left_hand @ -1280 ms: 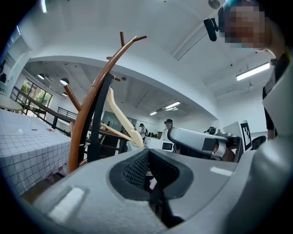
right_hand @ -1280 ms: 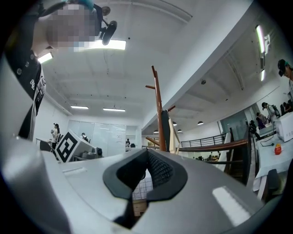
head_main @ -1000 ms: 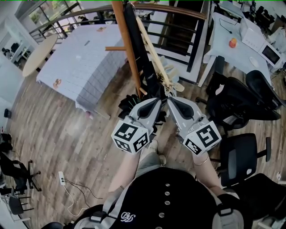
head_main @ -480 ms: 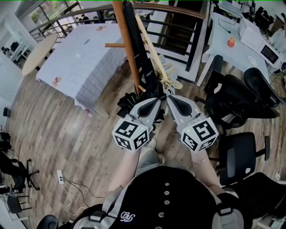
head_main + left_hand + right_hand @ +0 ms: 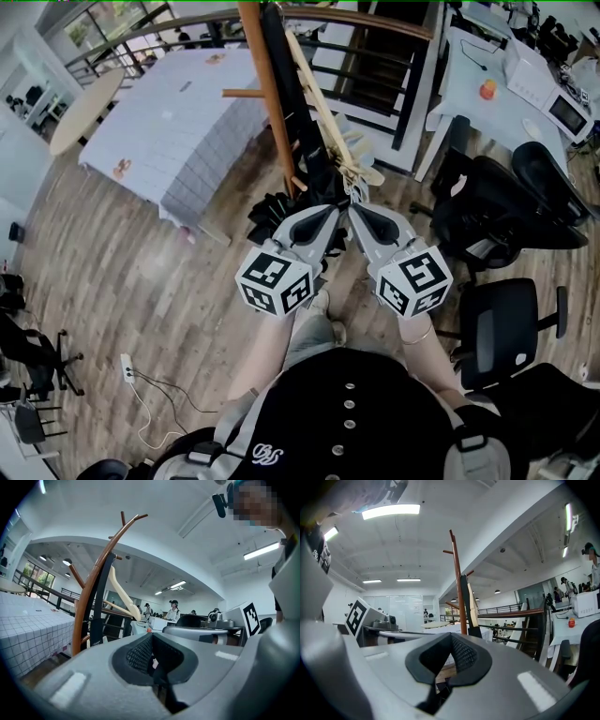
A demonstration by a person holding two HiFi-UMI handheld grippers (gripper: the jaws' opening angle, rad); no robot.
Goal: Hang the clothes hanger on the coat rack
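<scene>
The brown wooden coat rack [image 5: 269,103] rises in front of me. A pale wooden clothes hanger [image 5: 323,112] hangs on it beside a black strap-like piece [image 5: 291,112]. My left gripper [image 5: 325,212] and right gripper [image 5: 354,208] sit side by side just below the hanger's lower end, both shut with nothing between the jaws. The left gripper view shows the curved rack pole [image 5: 93,588] with the hanger [image 5: 119,590] a short way ahead. In the right gripper view the pole [image 5: 458,583] and the hanger [image 5: 474,606] stand straight ahead.
A table with a checked cloth [image 5: 178,112] stands left of the rack, a round table [image 5: 80,112] beyond it. Black office chairs [image 5: 511,216] and a white desk [image 5: 497,84] fill the right. A railing [image 5: 375,56] runs behind; a power strip [image 5: 129,373] lies on the floor.
My right gripper has sunk a little and turned slightly, staying shut. The left gripper and the hanger on the rack have not moved.
</scene>
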